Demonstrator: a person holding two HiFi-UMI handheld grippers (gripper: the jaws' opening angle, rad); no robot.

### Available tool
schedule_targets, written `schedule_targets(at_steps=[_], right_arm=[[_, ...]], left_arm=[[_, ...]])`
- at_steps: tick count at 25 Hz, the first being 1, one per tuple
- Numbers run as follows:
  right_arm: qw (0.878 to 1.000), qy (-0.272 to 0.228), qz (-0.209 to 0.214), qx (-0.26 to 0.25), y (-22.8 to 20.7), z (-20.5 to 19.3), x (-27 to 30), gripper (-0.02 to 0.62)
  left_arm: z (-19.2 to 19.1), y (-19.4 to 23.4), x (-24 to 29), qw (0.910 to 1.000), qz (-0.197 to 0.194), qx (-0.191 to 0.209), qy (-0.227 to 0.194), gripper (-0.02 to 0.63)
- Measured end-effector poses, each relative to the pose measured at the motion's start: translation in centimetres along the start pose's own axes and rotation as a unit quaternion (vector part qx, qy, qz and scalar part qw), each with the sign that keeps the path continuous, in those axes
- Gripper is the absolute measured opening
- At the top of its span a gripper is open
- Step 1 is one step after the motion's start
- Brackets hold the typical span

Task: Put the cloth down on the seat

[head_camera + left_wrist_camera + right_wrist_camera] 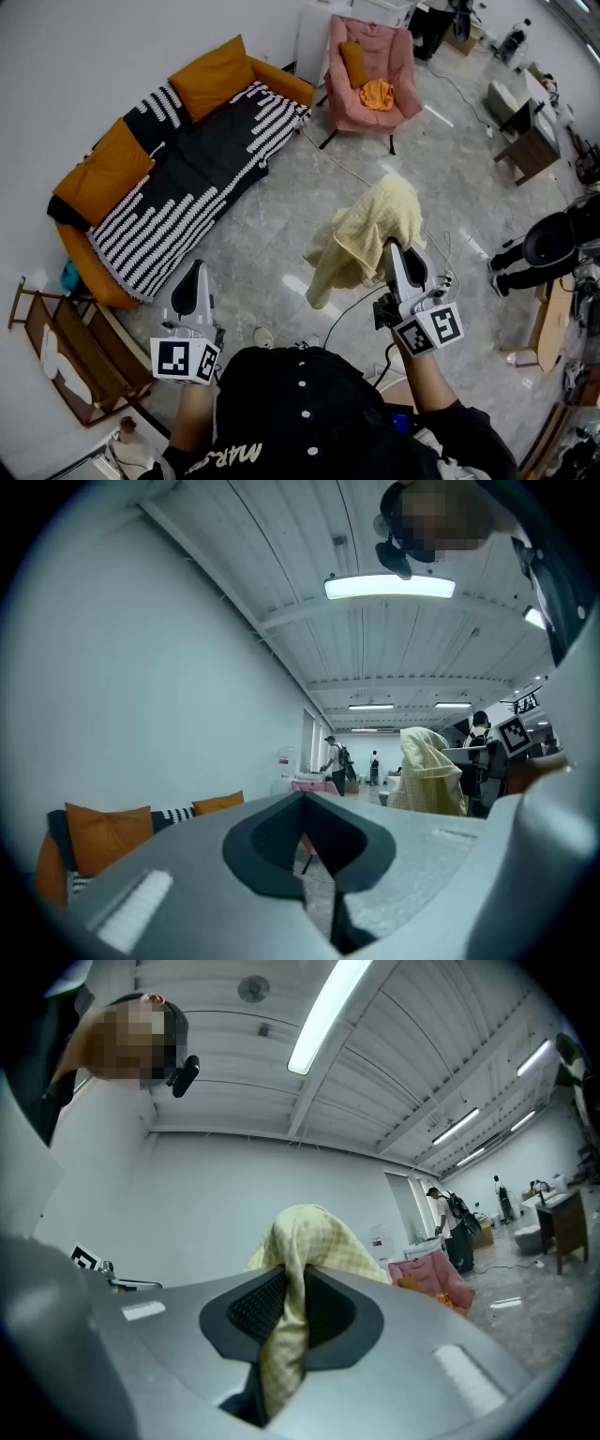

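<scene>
Right tool (394, 247) is clamped on a yellow checked cloth (367, 234): a bunched fold sits between the jaws, the rest drapes over its tip. Looks light, soft and limp, so a bunched fold is the best hold. Left tool (194, 274) is closed, empty. Pink armchair (349, 105) is well ahead.

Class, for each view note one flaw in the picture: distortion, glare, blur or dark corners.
Head view: fisheye bows the sofa; pale glare on the floor. Left gripper view: ceiling lamp blown out, corners dark. Right gripper view: strip light glares; the cloth looks soft at its near end.
</scene>
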State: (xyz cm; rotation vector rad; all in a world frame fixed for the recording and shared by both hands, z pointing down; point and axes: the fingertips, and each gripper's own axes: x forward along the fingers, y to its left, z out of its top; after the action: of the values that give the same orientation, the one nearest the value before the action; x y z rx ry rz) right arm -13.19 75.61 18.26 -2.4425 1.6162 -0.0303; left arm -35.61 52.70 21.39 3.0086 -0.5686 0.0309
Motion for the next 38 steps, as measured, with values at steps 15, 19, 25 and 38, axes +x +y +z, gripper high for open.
schedule_targets(at_steps=[15, 19, 25, 38], right_arm=[[1.0, -0.013, 0.013, 0.003, 2.5, 0.2, 1.7, 0.074], [1.0, -0.022, 0.011, 0.007, 3.9, -0.2, 2.0, 0.074], [1.0, -0.01, 0.005, 0.01, 6.1, -2.4, 1.7, 0.074], [1.0, 0.002, 0.012, 0.016, 5.9, -3.6, 6.6, 0.074]], left_arm=[[0.6, 2.3, -1.0, 0.9999, 0.003, -0.002, -0.011, 0.0], [0.5, 3.4, -1.6, 0.9999, -0.005, 0.001, -0.013, 0.0], [-0.4, 5.2, -2.5, 0.9999, -0.012, 0.001, -0.008, 0.0], [-0.9, 8.0, -0.3, 0.9999, -0.008, 0.013, 0.001, 0.0]])
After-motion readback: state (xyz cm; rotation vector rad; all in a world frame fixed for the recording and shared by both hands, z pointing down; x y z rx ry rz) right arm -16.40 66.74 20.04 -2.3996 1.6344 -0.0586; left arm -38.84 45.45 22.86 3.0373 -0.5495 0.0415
